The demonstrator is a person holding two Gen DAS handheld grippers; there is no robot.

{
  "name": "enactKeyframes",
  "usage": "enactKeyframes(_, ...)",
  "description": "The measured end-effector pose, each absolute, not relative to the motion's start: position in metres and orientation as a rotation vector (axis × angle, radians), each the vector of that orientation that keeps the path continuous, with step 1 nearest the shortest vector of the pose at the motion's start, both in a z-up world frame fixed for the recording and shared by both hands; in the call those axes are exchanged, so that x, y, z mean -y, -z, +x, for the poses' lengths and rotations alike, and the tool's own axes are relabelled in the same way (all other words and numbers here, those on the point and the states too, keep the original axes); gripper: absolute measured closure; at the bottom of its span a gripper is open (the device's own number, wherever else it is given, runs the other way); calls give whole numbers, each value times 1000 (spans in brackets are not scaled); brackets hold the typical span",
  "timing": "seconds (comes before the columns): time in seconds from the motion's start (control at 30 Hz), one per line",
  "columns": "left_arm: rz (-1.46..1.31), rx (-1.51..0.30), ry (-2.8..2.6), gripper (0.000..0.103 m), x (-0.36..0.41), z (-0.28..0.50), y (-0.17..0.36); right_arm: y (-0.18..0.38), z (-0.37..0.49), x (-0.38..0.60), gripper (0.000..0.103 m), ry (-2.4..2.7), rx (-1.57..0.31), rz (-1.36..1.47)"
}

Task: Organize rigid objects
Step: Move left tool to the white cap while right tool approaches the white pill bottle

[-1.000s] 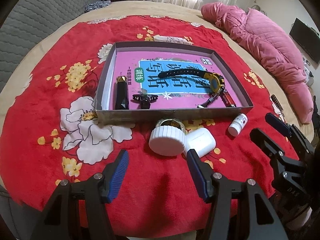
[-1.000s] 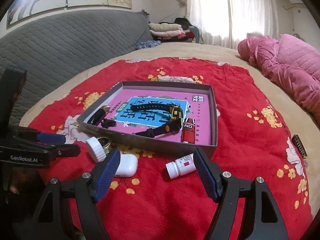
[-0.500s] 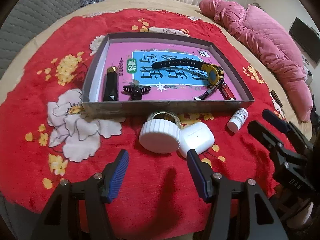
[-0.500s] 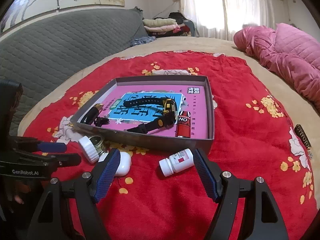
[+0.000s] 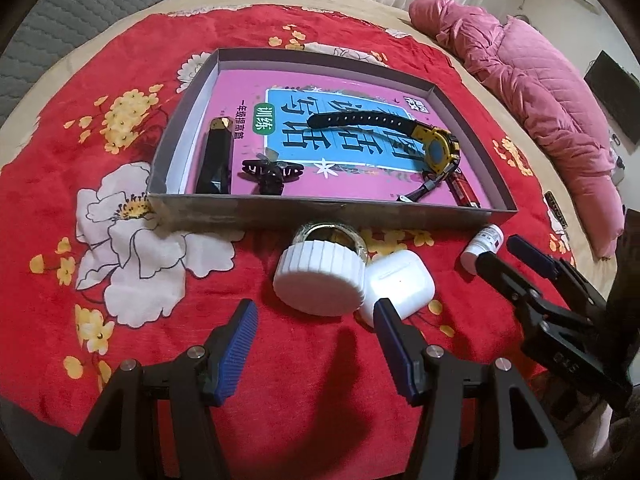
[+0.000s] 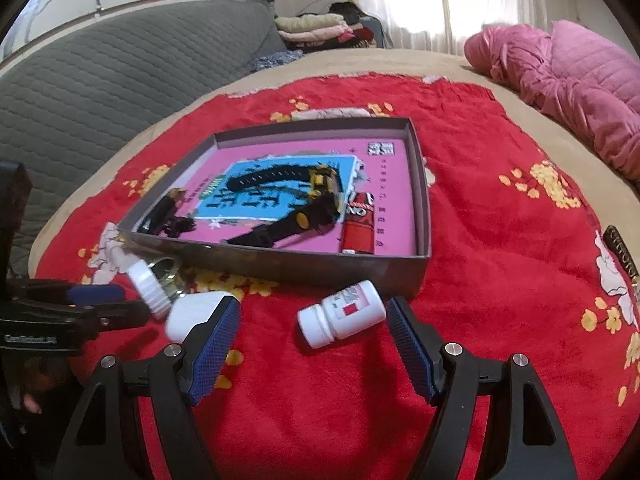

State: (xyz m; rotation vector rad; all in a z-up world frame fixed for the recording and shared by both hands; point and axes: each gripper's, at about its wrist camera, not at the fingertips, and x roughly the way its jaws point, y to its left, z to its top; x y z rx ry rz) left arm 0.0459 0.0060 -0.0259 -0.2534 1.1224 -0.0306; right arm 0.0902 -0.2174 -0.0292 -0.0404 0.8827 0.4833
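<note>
From my left wrist camera, my left hand-held gripper [image 5: 314, 342] is wide open and holds nothing. Just past its tips a jar with a white lid [image 5: 320, 280] lies on its side on the red flower blanket [image 5: 80, 184]. A white earbud case [image 5: 400, 288] touches the jar. Behind them is the gray box [image 5: 320, 212] with a black and yellow watch [image 5: 436, 148], a black hair clip [image 5: 270, 172] and a black lighter [image 5: 216, 160] inside.

From my right wrist camera, my right hand-held gripper [image 6: 314, 346] is wide open too, and empty. A small white pill bottle [image 6: 342, 314] lies on its side between its tips, in front of the box. A red lighter [image 6: 359, 226] lies in the box.
</note>
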Motion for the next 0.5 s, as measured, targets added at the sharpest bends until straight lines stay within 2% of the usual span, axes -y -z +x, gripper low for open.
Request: enactKeyframes(0.5,-241,-1116,24,43,-4,52,30,47,106,210,26,-482,-915,-155)
